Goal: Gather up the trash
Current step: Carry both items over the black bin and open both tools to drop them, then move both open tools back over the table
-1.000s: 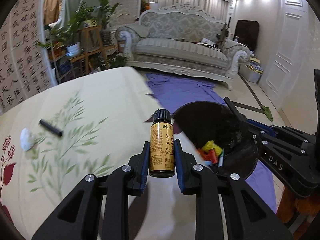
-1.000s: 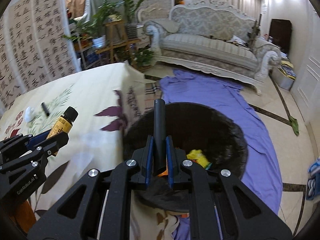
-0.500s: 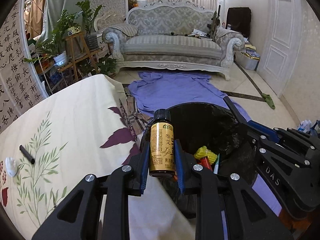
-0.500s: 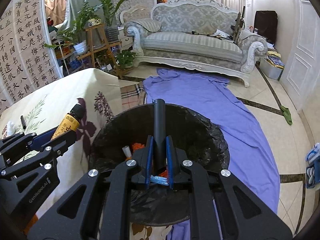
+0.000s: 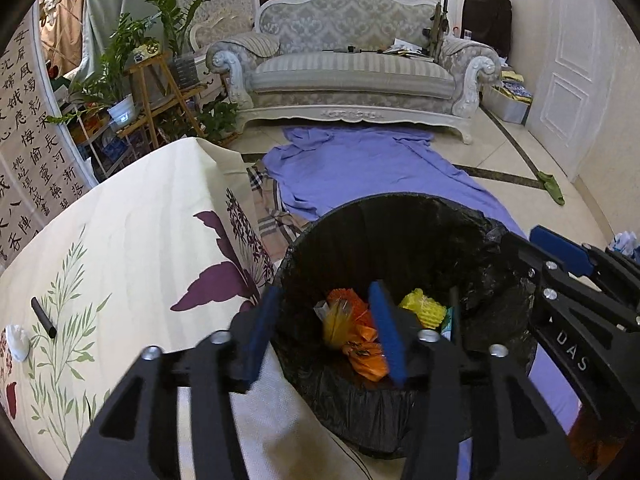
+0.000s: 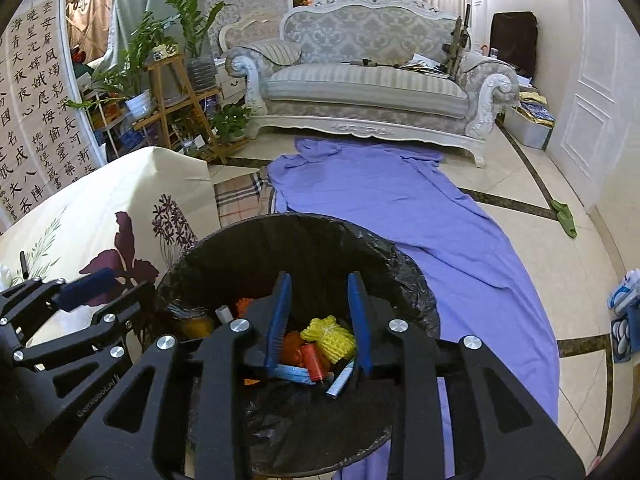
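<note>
Living room setup: ornate grey sofa [image 5: 348, 68] at the back, a purple sheet [image 6: 420, 216] spread over the tile floor, and a surface [image 5: 132, 240] with a cream floral cloth on the left. Right against its edge sits the trash bin [image 5: 400, 216] lined with a black bag, already holding orange and yellow wrappers [image 6: 328, 338], and in the right wrist view something amber like a bottle [image 6: 194, 322] sits low on the bin's left side, too blurred to be sure.

Both claws hang over the bin mouth. The left claw [image 5: 326, 338] has its jaws opening with nothing between them, and the right claw [image 6: 318, 324] is the same, jaws spreading, nothing pinched. So this looks like the drop step, basically done.

Tip for doing it well: let the jaws open fully while over the middle of the bag, not the rim, so nothing bounces out. Then lift clear before swinging back.

Leftovers on the surface: a small black stick [image 5: 44, 317] and a white wad [image 5: 18, 342] just beside it, well apart from the bin. Probably next.
</note>
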